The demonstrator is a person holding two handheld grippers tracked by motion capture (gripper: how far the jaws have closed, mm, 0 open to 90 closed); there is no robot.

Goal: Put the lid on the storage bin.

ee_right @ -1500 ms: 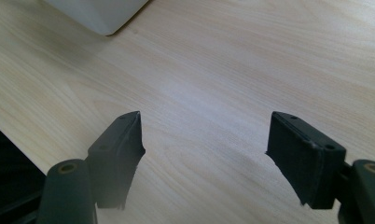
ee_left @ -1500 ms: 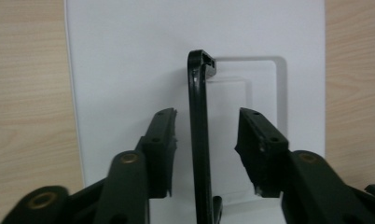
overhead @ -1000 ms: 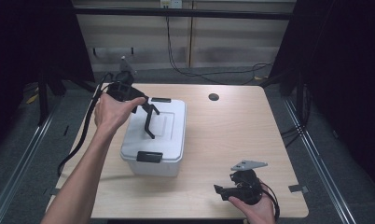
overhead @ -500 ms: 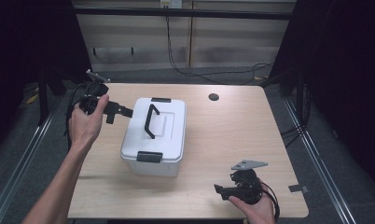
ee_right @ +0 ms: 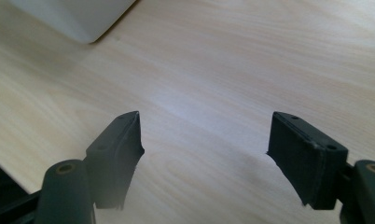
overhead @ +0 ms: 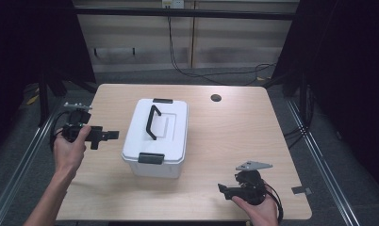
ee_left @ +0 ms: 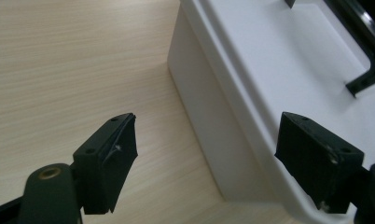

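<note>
From the high view I see my left gripper [overhead: 107, 136] held level in the left hand [overhead: 70, 150] over the left part of the table [overhead: 234, 127], its jaws pointing right toward the white box [overhead: 166, 141] and stopping just short of its side, with nothing between them. The forearm comes up from the bottom left corner at a slant. The box sits a little left of the table's middle, lid on, its black handle [overhead: 152, 121] lying flat on the lid and a black latch [overhead: 151, 158] on the near end. My right gripper [overhead: 224, 189] rests low at the near right edge, cradled in the right hand [overhead: 256, 209], jaws aimed left, well apart from the box. The table is pale wood with a small dark hole [overhead: 216, 98] toward the far side; beyond it are a wall panel and hanging cables, with dark floor all round. In the left gripper view the jaws stand wide apart and empty, having just finished opening, with the box's side wall [ee_left: 209, 116] and lid edge between and beyond them. In the right gripper view the jaws are spread wide too, holding nothing, over bare wood, with a corner of the box [ee_right: 78, 16] at the top left.
</note>
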